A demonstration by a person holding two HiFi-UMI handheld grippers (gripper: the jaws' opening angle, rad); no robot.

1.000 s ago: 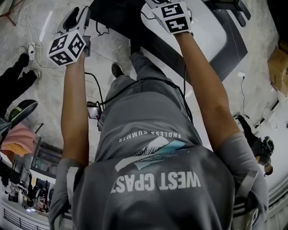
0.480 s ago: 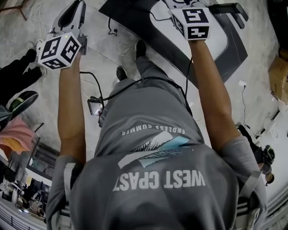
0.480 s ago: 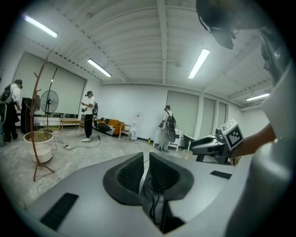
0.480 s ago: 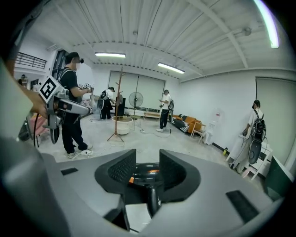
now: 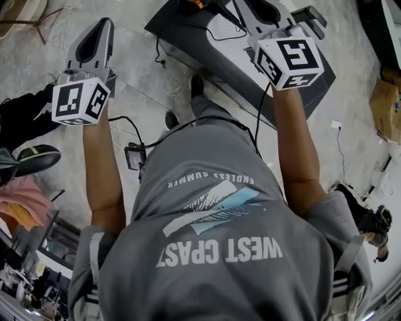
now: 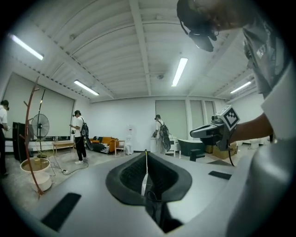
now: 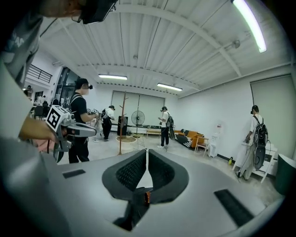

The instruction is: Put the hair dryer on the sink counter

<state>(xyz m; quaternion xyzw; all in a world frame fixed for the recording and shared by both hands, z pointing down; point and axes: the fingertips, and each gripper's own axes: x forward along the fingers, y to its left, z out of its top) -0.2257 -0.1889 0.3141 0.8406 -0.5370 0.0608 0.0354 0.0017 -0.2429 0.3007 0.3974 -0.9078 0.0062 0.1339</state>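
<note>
L gripper [image 6: 146, 155] & R gripper [image 7: 146, 153] are shutting vs 0.5 s ago: jaws now pressing together, pinching nothing. No hair dryer is showing in any view, so task stage can't be judged.

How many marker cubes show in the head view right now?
2. One cube sits on the left gripper, upper left; the other on the right gripper, upper right. None looks hidden.

left hand-held gripper [image 5: 103, 26] over floor [image 5: 141, 78], right hand-held gripper [image 5: 260, 9] over counter [image 5: 314, 86]
</note>
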